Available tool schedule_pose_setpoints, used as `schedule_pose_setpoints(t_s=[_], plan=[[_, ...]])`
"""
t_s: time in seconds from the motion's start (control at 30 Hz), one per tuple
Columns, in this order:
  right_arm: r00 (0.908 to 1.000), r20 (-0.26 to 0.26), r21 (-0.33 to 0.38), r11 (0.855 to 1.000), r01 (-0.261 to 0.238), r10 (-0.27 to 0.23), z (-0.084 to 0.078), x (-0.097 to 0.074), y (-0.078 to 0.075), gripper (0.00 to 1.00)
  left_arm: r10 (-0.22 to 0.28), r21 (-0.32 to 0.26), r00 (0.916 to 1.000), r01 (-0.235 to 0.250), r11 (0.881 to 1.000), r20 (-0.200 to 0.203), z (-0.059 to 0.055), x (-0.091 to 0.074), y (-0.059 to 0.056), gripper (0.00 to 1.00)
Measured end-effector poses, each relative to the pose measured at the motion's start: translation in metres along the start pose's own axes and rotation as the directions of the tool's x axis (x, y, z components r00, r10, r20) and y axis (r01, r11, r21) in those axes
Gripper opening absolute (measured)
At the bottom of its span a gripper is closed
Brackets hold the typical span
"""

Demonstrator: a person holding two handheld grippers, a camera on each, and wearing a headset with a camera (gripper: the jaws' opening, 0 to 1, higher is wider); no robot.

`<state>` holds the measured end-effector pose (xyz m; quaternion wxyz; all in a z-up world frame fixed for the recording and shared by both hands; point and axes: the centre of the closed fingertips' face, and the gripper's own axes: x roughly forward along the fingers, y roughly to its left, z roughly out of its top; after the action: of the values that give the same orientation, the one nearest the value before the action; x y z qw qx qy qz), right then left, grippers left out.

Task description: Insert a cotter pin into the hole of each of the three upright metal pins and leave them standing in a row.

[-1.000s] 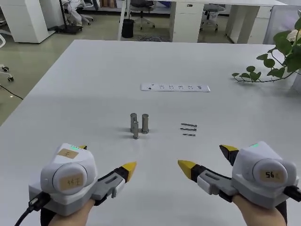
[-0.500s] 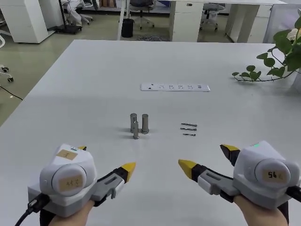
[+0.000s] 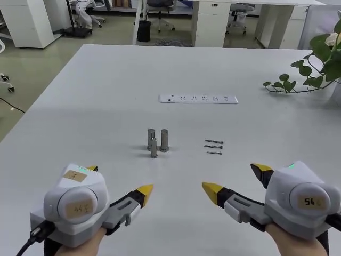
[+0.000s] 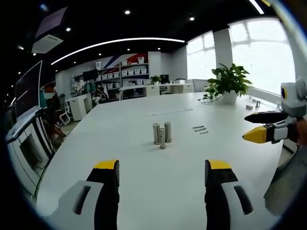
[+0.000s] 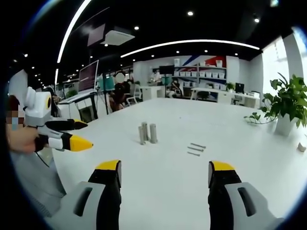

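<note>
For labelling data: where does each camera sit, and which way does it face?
Head view: on the headset, looking forward and down at the table; left gripper and right gripper below.
Left gripper view: on the left gripper, facing the pins between its jaws; right gripper at right.
Right gripper view: on the right gripper, facing the pins; left gripper at left.
All share pins and cotter pins.
</note>
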<state>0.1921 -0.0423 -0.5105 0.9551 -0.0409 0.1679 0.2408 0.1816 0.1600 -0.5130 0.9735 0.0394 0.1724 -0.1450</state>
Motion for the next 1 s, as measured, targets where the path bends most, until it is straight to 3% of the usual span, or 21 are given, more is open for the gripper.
schedule_pose_setpoints(t_s=[0.57,0.7,0.87,1.0], plan=[[0.9999,0.005,0.005,1.0,-0.016,0.016,0.006,0.001,0.0,0.7,-0.019,-0.005,0.9998,0.019,1.0,-0.006,0.0,0.0,-0.003,0.68],[0.9994,-0.01,0.005,0.999,-0.033,0.033,0.008,0.002,0.002,0.69,-0.051,0.007,0.9974,0.052,0.999,-0.051,-0.007,0.005,-0.009,0.63],[0.9986,-0.011,0.011,0.999,-0.052,0.052,0.014,0.0,0.002,0.68,-0.063,0.002,0.9974,0.063,0.998,-0.035,0.002,0.01,-0.008,0.6],[0.9973,-0.016,-0.01,0.997,-0.072,0.072,0.02,0.001,-0.003,0.64,-0.085,0.038,0.9955,0.087,0.996,-0.04,0.011,0.021,-0.005,0.57]])
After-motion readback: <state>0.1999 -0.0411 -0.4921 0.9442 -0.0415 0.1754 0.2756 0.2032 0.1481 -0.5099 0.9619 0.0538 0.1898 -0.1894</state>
